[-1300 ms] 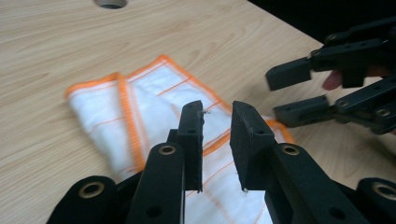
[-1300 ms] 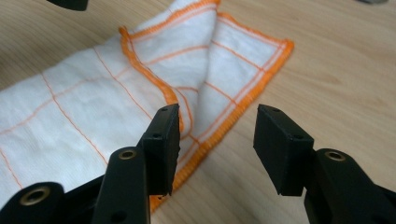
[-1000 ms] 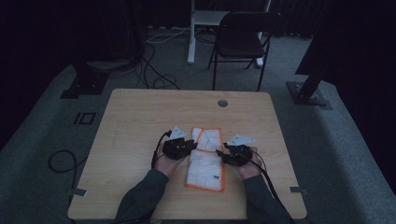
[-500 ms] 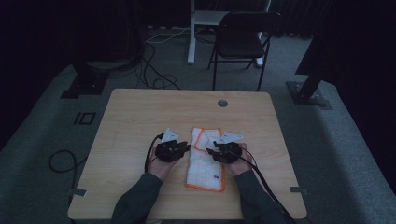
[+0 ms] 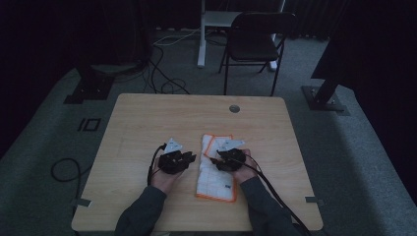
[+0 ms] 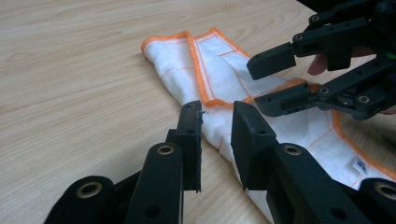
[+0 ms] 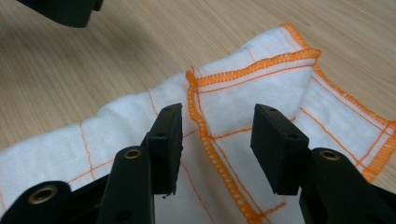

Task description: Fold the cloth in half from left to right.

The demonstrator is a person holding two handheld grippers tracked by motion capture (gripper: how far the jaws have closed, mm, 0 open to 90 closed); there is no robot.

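Over the last second both hands had slid left across the surface (image 5: 147,118), bringing the right claw (image 5: 220,161) over the cloth (image 5: 216,179) and the left claw (image 5: 187,158) to its left edge, which I judged as lining up for a fold. Both claws stood open and gripped nothing. The white, orange-hemmed cloth (image 7: 261,88) lay partly folded near the front of the surface, one hem doubled over.

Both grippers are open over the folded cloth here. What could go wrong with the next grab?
The right gripper straddles the orange hem over stacked layers of the cloth, so it might pinch only the top layer. The left gripper sits at the cloth's edge and could close on too little fabric. The two grippers are close and may bump.
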